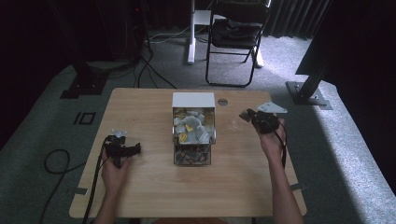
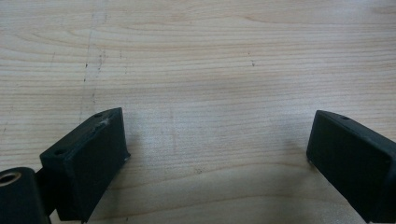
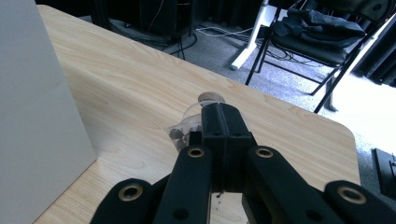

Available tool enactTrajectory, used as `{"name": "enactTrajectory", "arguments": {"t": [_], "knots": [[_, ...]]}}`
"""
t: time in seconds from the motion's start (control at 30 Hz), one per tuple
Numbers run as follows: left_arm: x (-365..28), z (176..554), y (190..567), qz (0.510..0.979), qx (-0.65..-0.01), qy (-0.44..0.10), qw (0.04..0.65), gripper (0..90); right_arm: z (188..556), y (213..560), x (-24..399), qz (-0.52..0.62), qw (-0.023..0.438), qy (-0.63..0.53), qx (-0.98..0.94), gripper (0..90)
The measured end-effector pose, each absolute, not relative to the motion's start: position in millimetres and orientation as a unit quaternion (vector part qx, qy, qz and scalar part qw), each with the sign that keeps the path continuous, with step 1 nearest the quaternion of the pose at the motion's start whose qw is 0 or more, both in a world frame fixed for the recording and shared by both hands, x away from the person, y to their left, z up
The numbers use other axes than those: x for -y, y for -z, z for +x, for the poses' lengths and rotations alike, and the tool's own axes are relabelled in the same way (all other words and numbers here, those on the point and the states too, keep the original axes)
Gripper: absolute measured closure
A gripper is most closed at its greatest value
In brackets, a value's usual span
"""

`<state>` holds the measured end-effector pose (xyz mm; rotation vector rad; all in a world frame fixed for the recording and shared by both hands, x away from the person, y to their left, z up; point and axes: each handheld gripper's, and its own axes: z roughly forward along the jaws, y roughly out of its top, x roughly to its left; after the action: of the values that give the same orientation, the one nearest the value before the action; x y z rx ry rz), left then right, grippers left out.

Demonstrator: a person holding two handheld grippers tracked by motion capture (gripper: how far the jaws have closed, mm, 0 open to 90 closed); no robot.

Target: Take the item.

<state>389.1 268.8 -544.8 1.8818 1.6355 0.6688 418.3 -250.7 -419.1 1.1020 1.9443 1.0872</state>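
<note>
Clear plastic packet is clamped in my right hand-held gripper, right of the white box; my left hand-held gripper rests left of the box, jaws wide apart, on the bare surface.

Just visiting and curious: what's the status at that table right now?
Left tool open, low over bare table. Right tool shut on a clear packet, beside the white box. Nothing in the way.
</note>
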Motion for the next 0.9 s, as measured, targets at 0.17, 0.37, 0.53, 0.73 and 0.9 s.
{"name": "enactTrajectory", "arguments": {"t": [0.17, 0.37, 0.53, 0.73, 0.9], "knots": [[-268.8, 389.1, 544.8, 0.701, -0.609, -0.249, 0.277, 5.8, 423.2, 420.6, 249.2, 0.422, 0.322, -0.413, -0.740, 90.0], [-268.8, 389.1, 544.8, 0.700, -0.609, -0.249, 0.277, 5.8, 428.1, 419.3, 251.3, 0.428, 0.320, -0.416, -0.736, 90.0], [-268.8, 389.1, 544.8, 0.701, -0.609, -0.249, 0.277, 5.8, 432.2, 418.0, 253.9, 0.434, 0.320, -0.417, -0.731, 90.0], [-268.8, 389.1, 544.8, 0.701, -0.609, -0.249, 0.277, 5.8, 437.7, 414.8, 254.5, 0.436, 0.316, -0.419, -0.731, 90.0], [-268.8, 389.1, 544.8, 0.701, -0.609, -0.249, 0.276, 5.8, 442.8, 414.3, 253.8, 0.439, 0.313, -0.420, -0.730, 90.0]]}}
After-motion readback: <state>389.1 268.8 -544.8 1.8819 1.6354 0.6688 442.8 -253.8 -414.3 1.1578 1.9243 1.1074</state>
